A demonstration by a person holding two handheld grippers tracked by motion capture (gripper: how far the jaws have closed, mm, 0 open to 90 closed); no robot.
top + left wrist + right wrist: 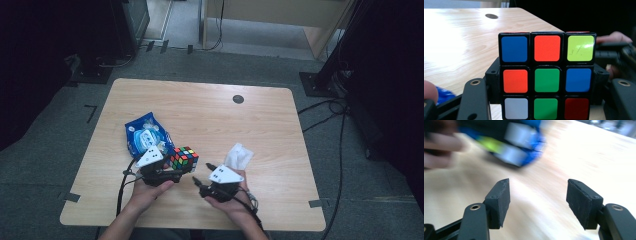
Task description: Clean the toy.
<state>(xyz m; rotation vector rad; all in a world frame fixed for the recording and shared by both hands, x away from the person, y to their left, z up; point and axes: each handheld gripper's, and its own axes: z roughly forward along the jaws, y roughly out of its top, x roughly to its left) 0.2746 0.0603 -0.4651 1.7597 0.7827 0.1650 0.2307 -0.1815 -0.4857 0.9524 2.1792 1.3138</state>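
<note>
Left gripper (181, 171) clamps the cube (183, 158), jaws pressed on its two opposite sides; in the left gripper view the cube (547, 80) sits square between them, face toward camera, green centre, top row blue-orange-yellow. No long axis, it's a cube; edges level. In the high view it's near table (210, 120) centre, a bit toward 6 o'clock. Right gripper (200, 176) at 3 o'clock of the cube, jaws wide apart, holding nothing (537, 202). Blue packet (146, 134) at 10 o'clock of the cube, near. White tissue (238, 155) at 3 o'clock, beyond the right gripper.
</note>
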